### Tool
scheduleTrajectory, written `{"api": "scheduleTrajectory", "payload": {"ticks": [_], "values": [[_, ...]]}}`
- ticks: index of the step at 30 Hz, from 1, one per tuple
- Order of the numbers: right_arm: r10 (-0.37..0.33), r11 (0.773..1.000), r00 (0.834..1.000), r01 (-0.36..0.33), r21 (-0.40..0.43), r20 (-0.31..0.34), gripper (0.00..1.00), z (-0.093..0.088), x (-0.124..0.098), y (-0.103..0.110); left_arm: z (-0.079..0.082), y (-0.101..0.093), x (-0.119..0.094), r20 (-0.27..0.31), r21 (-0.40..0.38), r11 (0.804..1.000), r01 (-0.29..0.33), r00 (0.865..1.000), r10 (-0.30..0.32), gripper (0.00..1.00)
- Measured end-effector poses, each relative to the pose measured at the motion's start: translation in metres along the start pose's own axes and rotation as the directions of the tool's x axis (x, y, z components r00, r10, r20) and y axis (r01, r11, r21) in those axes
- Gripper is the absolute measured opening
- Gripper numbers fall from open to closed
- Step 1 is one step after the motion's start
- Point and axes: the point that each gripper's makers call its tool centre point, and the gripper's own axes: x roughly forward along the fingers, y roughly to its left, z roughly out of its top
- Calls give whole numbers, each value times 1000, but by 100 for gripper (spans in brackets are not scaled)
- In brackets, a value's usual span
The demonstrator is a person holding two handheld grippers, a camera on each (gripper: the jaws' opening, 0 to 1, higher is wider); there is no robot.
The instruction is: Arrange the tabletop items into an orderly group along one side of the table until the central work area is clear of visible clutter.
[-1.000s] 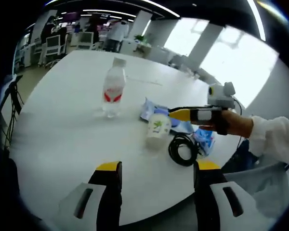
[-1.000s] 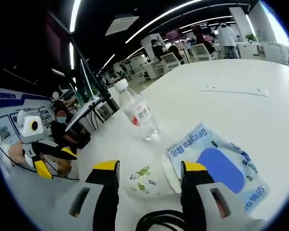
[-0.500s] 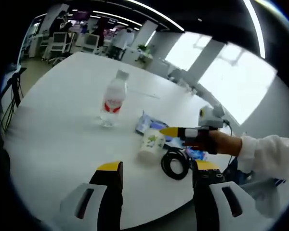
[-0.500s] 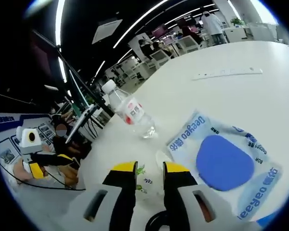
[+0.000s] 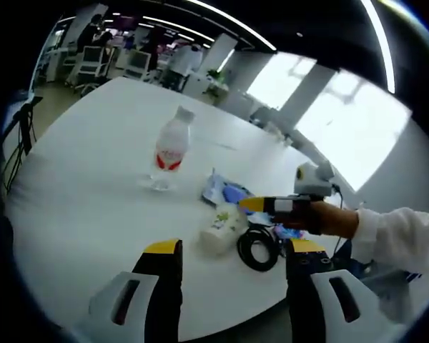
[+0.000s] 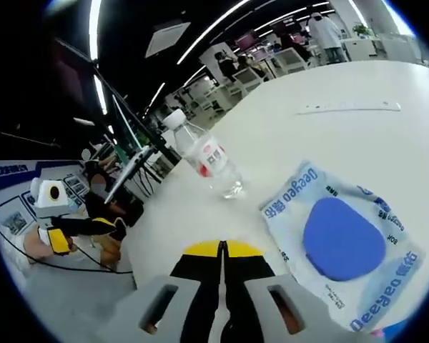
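Observation:
A white paper cup (image 5: 219, 229) with green print leans over on the white table (image 5: 79, 193). My right gripper (image 5: 244, 205) comes in from the right with its tips at the cup's rim. In the right gripper view, my right gripper (image 6: 222, 247) has its jaws pressed together, and the cup is hidden under them. A clear water bottle (image 5: 170, 148) (image 6: 213, 161) stands upright further back. A blue and white wipes packet (image 5: 225, 191) (image 6: 336, 239) lies flat beside the cup. A coiled black cable (image 5: 257, 249) lies near the table's front edge. My left gripper (image 5: 234, 246) stands open before the cup, apart from it.
A thin white strip (image 6: 350, 107) lies far back on the table. A person's hand and white sleeve (image 5: 386, 232) hold the right gripper. The left gripper (image 6: 93, 227) is off the table's edge to the left. Office desks, chairs and people are beyond the table.
My right gripper's jaws have closed from wide apart to pressed together at the cup. The cup has gone from upright to leaning. The left gripper stayed open.

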Motion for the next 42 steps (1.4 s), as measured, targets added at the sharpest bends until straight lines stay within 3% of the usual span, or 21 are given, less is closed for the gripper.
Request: {"api": "scheduleTrajectory", "payload": {"ticks": [6, 13, 19, 25, 36, 42], "values": [[13, 999, 999, -12, 37, -42, 14, -9, 1, -2, 1, 0, 0, 4, -3, 1000, 0, 1000, 0, 54], [37, 998, 994, -32, 57, -100, 8, -27, 3, -2, 1, 5, 1, 1, -8, 1000, -3, 1000, 3, 54], [115, 988, 992, -107, 108, -62, 2, -21, 3, 13, -1, 5, 1, -3, -14, 1000, 1, 1000, -1, 53], [163, 984, 986, -159, 74, -41, 0, -14, -3, 41, 0, 4, 1, 1, -27, 1000, 1, 1000, -1, 53], [147, 981, 986, -155, -117, -72, 0, 7, -4, 53, 1, 4, 0, 10, -48, 999, 7, 1000, -6, 53], [153, 979, 986, -160, -129, -60, 0, 17, -2, 58, 3, 4, -1, 23, -67, 998, 12, 1000, -10, 53]]}}
